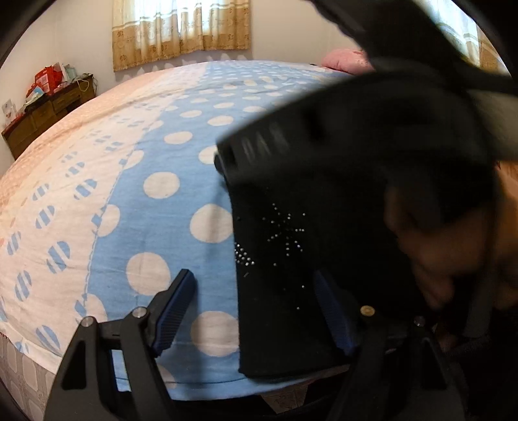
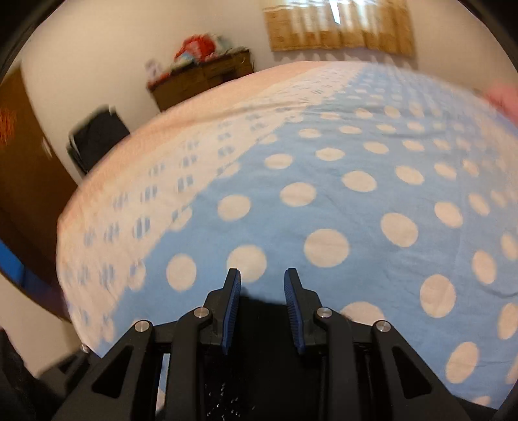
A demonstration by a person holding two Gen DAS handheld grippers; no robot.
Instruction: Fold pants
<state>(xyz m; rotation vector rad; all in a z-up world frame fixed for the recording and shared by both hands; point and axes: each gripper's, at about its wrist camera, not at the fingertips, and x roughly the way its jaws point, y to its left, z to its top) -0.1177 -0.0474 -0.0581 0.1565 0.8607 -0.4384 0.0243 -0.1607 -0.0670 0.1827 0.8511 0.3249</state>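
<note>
Black pants (image 1: 285, 259) with small rhinestone studs lie on the near edge of the bed. In the left wrist view my left gripper (image 1: 255, 291) is open; its right finger (image 1: 330, 311) rests over the pants and its left finger (image 1: 176, 307) over the blue sheet. The right gripper's body (image 1: 372, 139) and the hand holding it hover blurred above the pants at the right. In the right wrist view my right gripper (image 2: 262, 285) is open, its blue pads apart, with the black pants (image 2: 262, 356) under and between the fingers at the bed's near edge.
The bed (image 1: 155, 152) has a blue sheet with white dots and a pink-white part at the left. A wooden dresser (image 1: 45, 113) with clutter stands by the far wall. A curtained window (image 1: 181, 29) is behind. A pink pillow (image 1: 346, 60) lies far right.
</note>
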